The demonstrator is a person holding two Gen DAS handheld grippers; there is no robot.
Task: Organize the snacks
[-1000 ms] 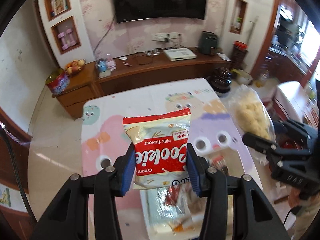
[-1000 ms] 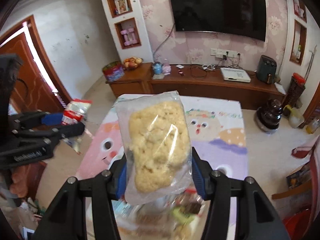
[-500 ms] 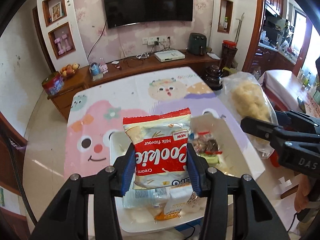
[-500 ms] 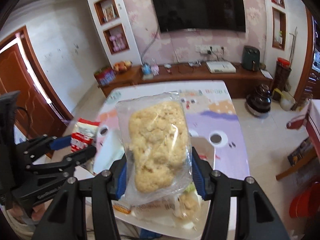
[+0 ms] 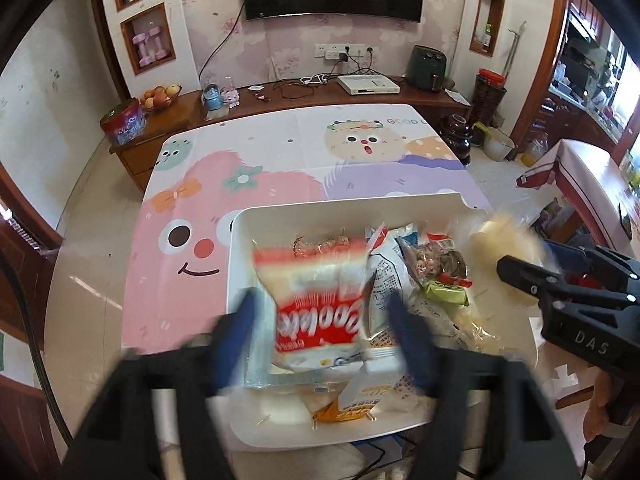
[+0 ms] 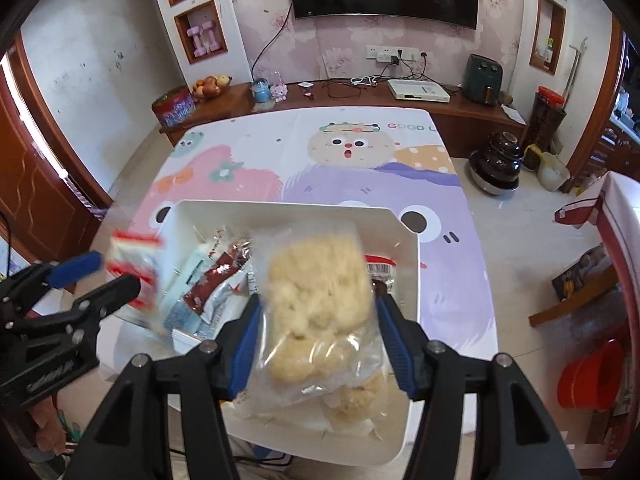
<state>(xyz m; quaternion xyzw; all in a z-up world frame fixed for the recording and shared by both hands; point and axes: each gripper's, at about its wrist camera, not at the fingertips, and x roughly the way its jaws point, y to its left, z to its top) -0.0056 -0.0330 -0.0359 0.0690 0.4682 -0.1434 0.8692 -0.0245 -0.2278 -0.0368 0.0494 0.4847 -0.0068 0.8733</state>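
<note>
A white bin (image 5: 240, 256) full of snack packets stands on the near end of the cartoon-print table (image 5: 248, 184). My left gripper (image 5: 320, 320) has opened: its blue pads stand apart from the red-and-white Cookie pack (image 5: 316, 312), which is blurred and dropping over the bin. The pack also shows in the right wrist view (image 6: 134, 268). My right gripper (image 6: 318, 320) is open around the clear bag of yellow puffed snack (image 6: 320, 292), which is blurred and slipping down into the bin (image 6: 408, 264).
Several packets lie in the bin: a dark red sachet (image 6: 218, 280), a green packet (image 5: 446, 292), an orange one (image 5: 352, 410). A wooden TV cabinet (image 5: 280, 100) lines the far wall. A dark pot (image 6: 498, 168) and a red bucket (image 6: 588, 380) stand on the floor at right.
Both grippers have moved down over the bin and opened. The Cookie pack and the puffed snack bag have been let go and are falling into the bin.
</note>
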